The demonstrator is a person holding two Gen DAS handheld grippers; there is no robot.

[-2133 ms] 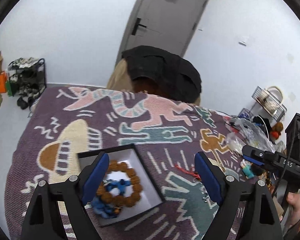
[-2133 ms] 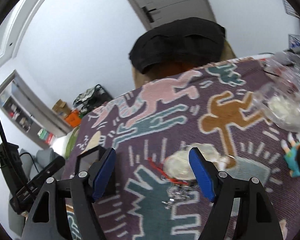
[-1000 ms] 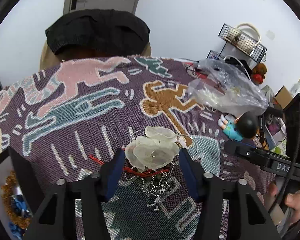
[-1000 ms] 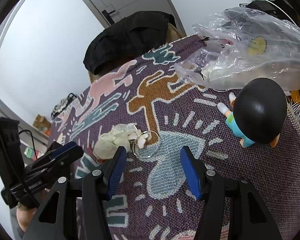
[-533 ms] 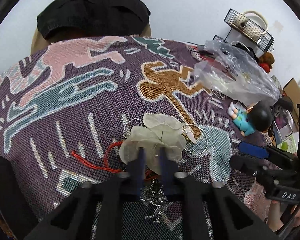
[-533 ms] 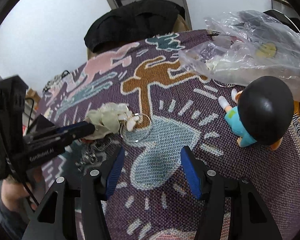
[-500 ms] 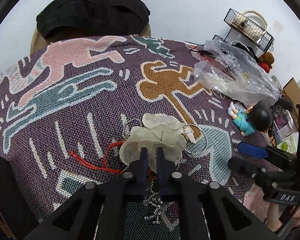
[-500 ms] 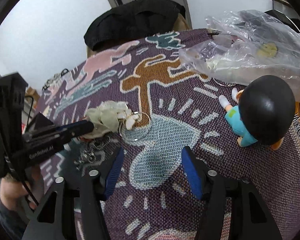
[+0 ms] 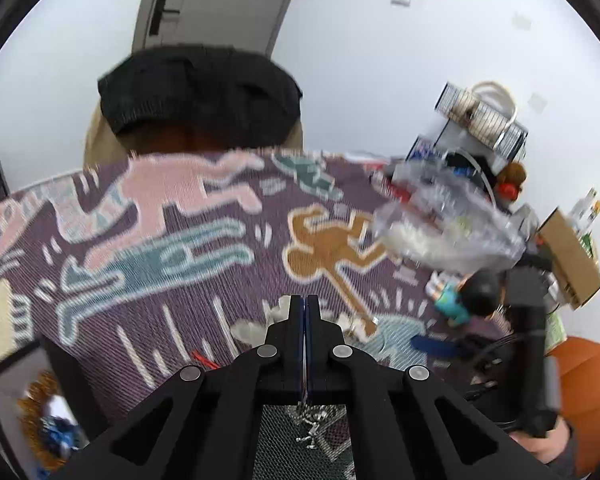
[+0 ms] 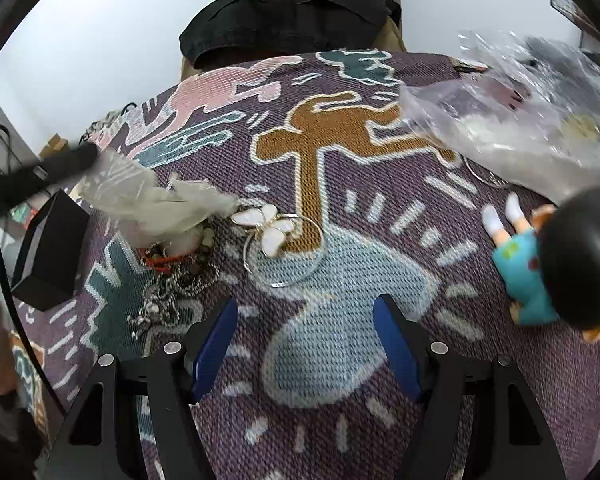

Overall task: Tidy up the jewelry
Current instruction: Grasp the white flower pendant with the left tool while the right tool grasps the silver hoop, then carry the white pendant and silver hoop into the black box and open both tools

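My left gripper (image 9: pixel 304 300) is shut on a sheer whitish pouch (image 10: pixel 140 196) and holds it lifted off the patterned cloth (image 10: pixel 340 352); only scraps of the pouch (image 9: pixel 244 329) show around the fingers. Under it lies a tangle of red cord and silver chain (image 10: pixel 168 276). A thin bangle with a white butterfly (image 10: pixel 270 230) lies flat just ahead of my right gripper (image 10: pixel 304 302), whose jaws are opening with nothing between them. An open black box (image 9: pixel 16 372) at the lower left holds a brown bead bracelet (image 9: pixel 40 408).
A small figurine in a teal shirt (image 10: pixel 540 264) lies at the right. Behind it sits a crumpled clear plastic bag (image 10: pixel 520 120) with small items inside. A chair draped in black fabric (image 10: pixel 292 12) stands at the table's far edge.
My left gripper closed on the pouch and rose with it, uncovering the cord, chain and butterfly. My right gripper dropped closer to the bangle and its jaws widened.
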